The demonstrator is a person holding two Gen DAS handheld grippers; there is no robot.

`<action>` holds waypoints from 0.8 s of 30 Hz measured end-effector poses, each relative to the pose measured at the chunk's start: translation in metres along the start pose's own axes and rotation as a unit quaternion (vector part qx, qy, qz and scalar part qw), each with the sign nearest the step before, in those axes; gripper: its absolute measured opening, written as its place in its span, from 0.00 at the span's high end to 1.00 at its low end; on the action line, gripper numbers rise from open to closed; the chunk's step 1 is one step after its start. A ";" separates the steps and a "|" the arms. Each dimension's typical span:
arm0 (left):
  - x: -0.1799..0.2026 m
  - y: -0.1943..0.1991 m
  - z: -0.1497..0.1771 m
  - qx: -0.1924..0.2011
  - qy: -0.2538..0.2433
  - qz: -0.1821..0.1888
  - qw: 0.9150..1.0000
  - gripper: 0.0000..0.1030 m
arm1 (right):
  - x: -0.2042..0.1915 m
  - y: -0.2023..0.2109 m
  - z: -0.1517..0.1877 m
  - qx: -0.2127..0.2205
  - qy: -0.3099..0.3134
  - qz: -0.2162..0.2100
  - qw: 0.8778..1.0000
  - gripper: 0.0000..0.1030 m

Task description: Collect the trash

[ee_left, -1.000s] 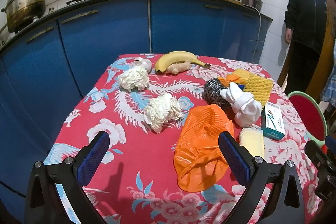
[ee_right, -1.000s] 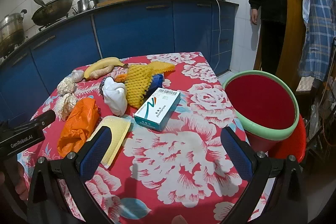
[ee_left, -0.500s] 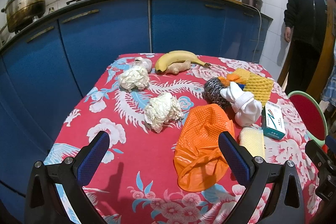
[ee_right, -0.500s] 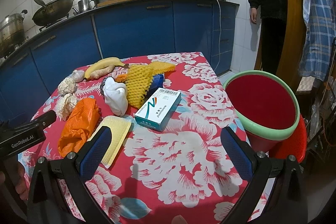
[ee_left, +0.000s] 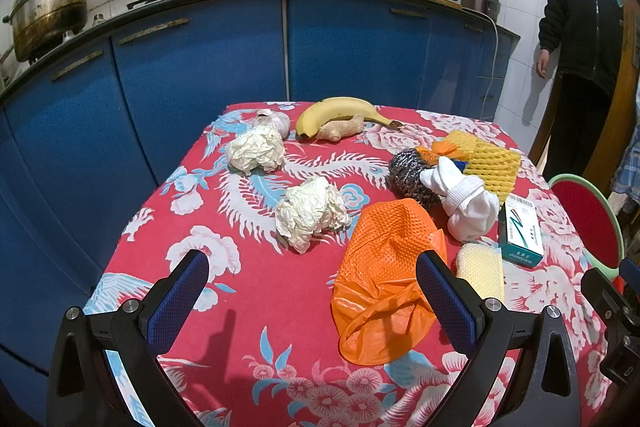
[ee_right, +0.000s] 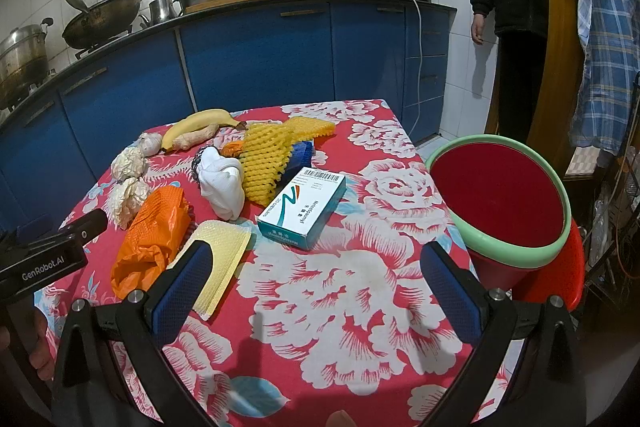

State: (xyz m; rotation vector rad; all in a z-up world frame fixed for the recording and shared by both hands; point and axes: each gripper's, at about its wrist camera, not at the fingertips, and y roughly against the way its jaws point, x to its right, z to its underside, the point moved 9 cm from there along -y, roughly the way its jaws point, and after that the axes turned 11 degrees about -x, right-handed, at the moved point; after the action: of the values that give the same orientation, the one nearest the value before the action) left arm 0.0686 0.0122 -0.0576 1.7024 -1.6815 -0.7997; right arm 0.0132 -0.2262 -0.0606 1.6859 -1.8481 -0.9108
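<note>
here, near to far:
left gripper [ee_left: 312, 285]: spread wide and grasping nothing, above the near edge of the table [ee_left: 248, 311]; the bases of its fingers are cut off by the bottom of the frame.
right gripper [ee_right: 314, 275]: likewise released and empty, over the near right part of the cloth; its own body shows only as a dark edge at the far right of the left view.
orange bag [ee_left: 384, 275]: crumpled just beyond the left gripper's right finger, which hides part of its near side.
yellow pad [ee_right: 218, 259]: flat, just right of the orange bag; its near left corner is hidden behind the right gripper's left finger.
near paper wad [ee_left: 312, 213]: left of the orange bag, close to it.
medicine box [ee_right: 302, 207]: lying flat, right of the white cloth; small print too fine to read.
white cloth [ee_right: 222, 183]: bunched, touching the steel scourer [ee_left: 410, 173], which it partly covers.
yellow foam net [ee_right: 266, 163]: behind the box, hiding most of a blue thing i cannot identify.
far paper wad [ee_left: 256, 153]: far left, just before a garlic bulb [ee_left: 274, 121].
banana [ee_left: 340, 109]: at the far edge, ginger [ee_left: 340, 129] touching it.
red bin [ee_right: 504, 203]: right of the table, off its edge, rim green; bottom out of sight.
person [ee_right: 508, 7]: far right, head cut off in the right view.
</note>
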 end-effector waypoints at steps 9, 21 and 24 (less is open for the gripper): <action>0.002 -0.001 0.000 -0.001 0.001 0.000 1.000 0.00 | -0.001 0.000 0.000 0.000 0.002 0.001 1.000 0.01; 0.002 0.000 0.000 0.000 -0.001 -0.001 1.000 0.00 | 0.002 -0.001 0.000 -0.002 0.002 0.000 1.000 0.01; 0.002 -0.001 0.000 0.000 -0.002 -0.001 1.000 0.00 | 0.001 0.000 0.001 -0.001 0.002 0.000 1.000 0.01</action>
State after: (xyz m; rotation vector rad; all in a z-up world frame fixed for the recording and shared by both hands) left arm 0.0690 0.0107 -0.0583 1.7044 -1.6823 -0.8049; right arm 0.0129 -0.2273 -0.0615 1.6852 -1.8435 -0.9088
